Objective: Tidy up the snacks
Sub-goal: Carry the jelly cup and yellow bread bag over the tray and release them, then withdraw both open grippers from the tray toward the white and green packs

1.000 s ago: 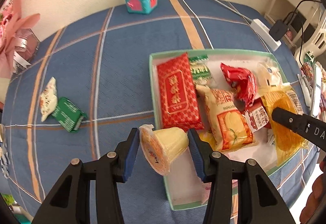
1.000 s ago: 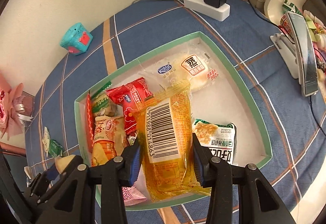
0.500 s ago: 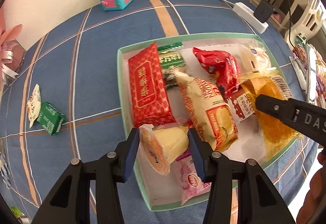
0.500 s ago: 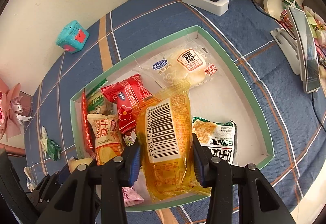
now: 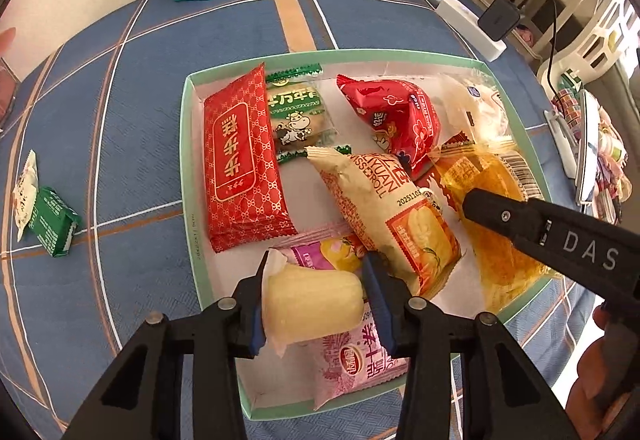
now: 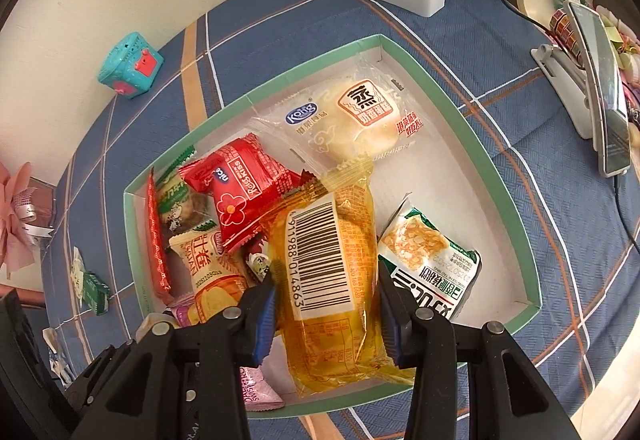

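Snacks fill the green-rimmed tray (image 5: 188, 160); left fingers (image 5: 378, 300) clamp a pale-yellow jelly cup (image 5: 312, 306), right fingers (image 6: 266, 314) an orange packet (image 6: 332, 280).

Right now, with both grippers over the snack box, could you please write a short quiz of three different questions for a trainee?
1. True or false: the left gripper holds a pale yellow jelly cup above the green-rimmed box.
2. Multiple choice: the right gripper grips which item? A) the red Kiss Kiss bag B) the orange packet with a barcode C) the steamed cake packet.
3. Fill in: the small green packet lies ____ the box, on the blue plaid cloth.

Key: 1 true; 2 B; 3 outside.
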Demonstrator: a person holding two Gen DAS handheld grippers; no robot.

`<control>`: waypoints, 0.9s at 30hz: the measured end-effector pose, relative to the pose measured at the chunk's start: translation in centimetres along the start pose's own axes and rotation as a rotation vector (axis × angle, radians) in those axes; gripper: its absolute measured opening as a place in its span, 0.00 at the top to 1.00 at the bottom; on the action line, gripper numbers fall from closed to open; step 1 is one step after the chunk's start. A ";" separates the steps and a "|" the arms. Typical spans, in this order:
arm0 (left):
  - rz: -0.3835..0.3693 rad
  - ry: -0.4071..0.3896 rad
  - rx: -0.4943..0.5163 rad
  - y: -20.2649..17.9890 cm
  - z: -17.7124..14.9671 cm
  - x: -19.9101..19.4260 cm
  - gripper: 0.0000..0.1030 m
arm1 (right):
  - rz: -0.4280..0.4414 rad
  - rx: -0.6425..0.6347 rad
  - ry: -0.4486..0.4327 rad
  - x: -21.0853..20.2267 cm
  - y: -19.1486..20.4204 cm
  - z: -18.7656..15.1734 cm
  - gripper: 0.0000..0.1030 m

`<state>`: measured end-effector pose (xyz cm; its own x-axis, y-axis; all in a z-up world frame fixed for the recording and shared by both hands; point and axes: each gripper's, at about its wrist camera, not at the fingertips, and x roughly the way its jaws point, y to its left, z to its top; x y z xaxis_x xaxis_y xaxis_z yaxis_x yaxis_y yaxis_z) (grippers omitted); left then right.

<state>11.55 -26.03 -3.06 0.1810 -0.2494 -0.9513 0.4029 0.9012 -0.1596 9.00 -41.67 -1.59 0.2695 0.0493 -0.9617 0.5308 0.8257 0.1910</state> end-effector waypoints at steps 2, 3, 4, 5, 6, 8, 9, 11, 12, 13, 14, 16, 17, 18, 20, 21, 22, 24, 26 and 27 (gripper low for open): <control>-0.008 0.007 -0.019 0.4 0.0 0.0 0.55 | -0.005 -0.002 0.000 0.1 0.1 0.1 0.55; -0.014 0.008 -0.028 0.6 0.0 0.0 0.55 | -0.008 -0.004 0.000 0.1 0.2 0.1 0.55; -0.023 0.011 -0.040 0.9 0.1 0.0 0.55 | -0.010 -0.004 0.002 0.2 0.2 0.1 0.53; -0.026 0.013 -0.048 0.9 0.1 0.0 0.55 | -0.009 -0.005 0.005 0.2 0.2 0.1 0.48; -0.026 0.014 -0.057 1.1 0.1 0.0 0.54 | -0.007 -0.003 0.008 0.2 0.1 0.0 0.44; -0.015 0.016 -0.066 1.5 0.1 -0.2 0.47 | -0.014 -0.007 0.005 0.1 0.2 0.0 0.39; -0.010 0.016 -0.073 1.7 0.1 -0.3 0.46 | -0.018 -0.010 0.001 -0.1 0.2 0.1 0.39; -0.006 0.017 -0.090 2.2 0.2 -0.5 0.41 | -0.021 -0.012 -0.008 -0.4 0.4 0.1 0.34; -0.004 0.015 -0.102 2.5 0.3 -0.6 0.39 | -0.020 -0.011 -0.012 -0.5 0.3 0.1 0.34; -0.002 0.011 -0.110 2.7 0.3 -0.8 0.34 | -0.020 -0.011 -0.017 -0.7 0.4 0.2 0.33; -0.001 0.007 -0.119 2.9 0.4 -0.9 0.31 | -0.021 -0.013 -0.020 -0.8 0.4 0.2 0.33; -0.013 -0.003 -0.139 3.5 0.4 -1.4 0.30 | -0.020 -0.014 -0.026 -1.0 0.4 0.3 0.32; -0.019 -0.006 -0.146 4.0 0.3 -1.7 0.29 | -0.019 -0.015 -0.028 -1.1 0.4 0.3 0.31; -0.026 -0.013 -0.158 4.3 0.3 -2.1 0.29 | -0.019 -0.017 -0.030 -1.2 0.5 0.3 0.31; -0.027 -0.026 -0.170 4.6 0.2 -2.7 0.28 | -0.019 -0.023 -0.035 -1.2 0.7 0.5 0.31; -0.026 -0.038 -0.178 4.9 0.2 -3.2 0.28 | -0.019 -0.026 -0.038 -1.4 0.8 0.5 0.30; -0.024 -0.047 -0.184 5.1 0.2 -3.5 0.28 | -0.018 -0.028 -0.041 -1.4 0.9 0.5 0.30; -0.009 -0.068 -0.199 5.5 0.5 -4.1 0.28 | -0.017 -0.031 -0.046 -1.7 1.0 0.5 0.30; 0.036 -0.094 -0.216 6.3 0.5 -5.0 0.22 | -0.016 -0.035 -0.051 -2.0 1.0 0.3 0.30; 0.060 -0.106 -0.230 6.8 0.5 -5.3 0.20 | -0.016 -0.036 -0.053 -2.1 1.0 0.2 0.30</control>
<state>13.79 -18.77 0.98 0.2967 -0.2177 -0.9298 0.1764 0.9694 -0.1706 9.07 -41.05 0.68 0.3039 0.0065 -0.9527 0.5062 0.8460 0.1672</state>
